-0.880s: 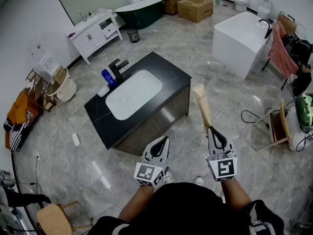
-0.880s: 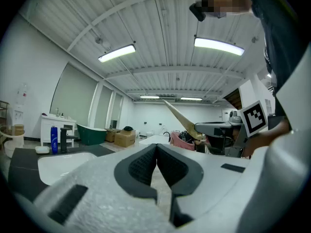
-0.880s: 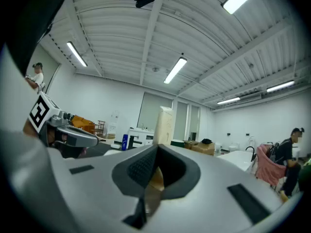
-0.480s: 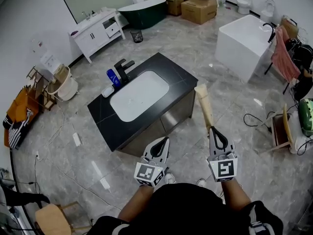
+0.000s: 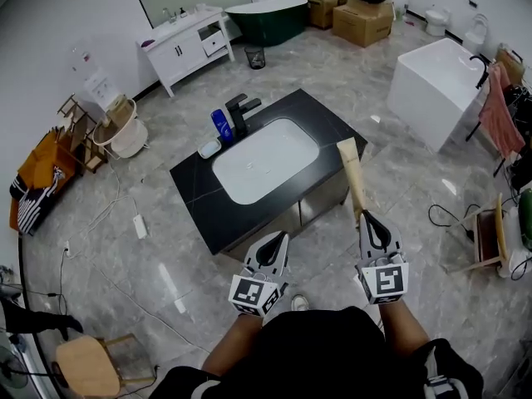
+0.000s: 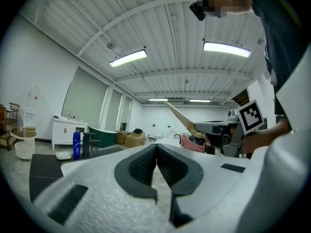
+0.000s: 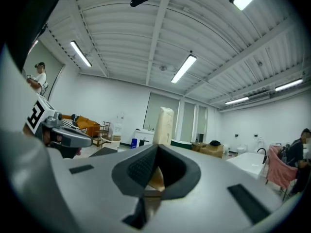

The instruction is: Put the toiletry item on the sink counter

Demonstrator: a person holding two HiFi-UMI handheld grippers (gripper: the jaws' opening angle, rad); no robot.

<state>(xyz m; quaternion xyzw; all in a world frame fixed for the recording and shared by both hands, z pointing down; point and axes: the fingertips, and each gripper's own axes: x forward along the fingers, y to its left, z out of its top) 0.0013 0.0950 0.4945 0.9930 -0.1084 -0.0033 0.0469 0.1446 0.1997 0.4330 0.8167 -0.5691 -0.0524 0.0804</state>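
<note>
right gripper (image 5: 366, 217) clamping beige tube (image 5: 352, 175), left gripper (image 5: 278, 239) closed, empty

A dark green bathtub (image 5: 274, 19) stands along the far wall — a white vanity cabinet (image 5: 191, 48) to its left, cardboard boxes (image 5: 363, 22) to its right. A small black bin (image 5: 256, 56) sits just in front of it.

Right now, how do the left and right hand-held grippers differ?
The right hand-held gripper is shut on a long beige tube; the left hand-held gripper is shut on nothing. The right one reaches slightly further forward than the left. Both point toward the black sink counter.
</note>
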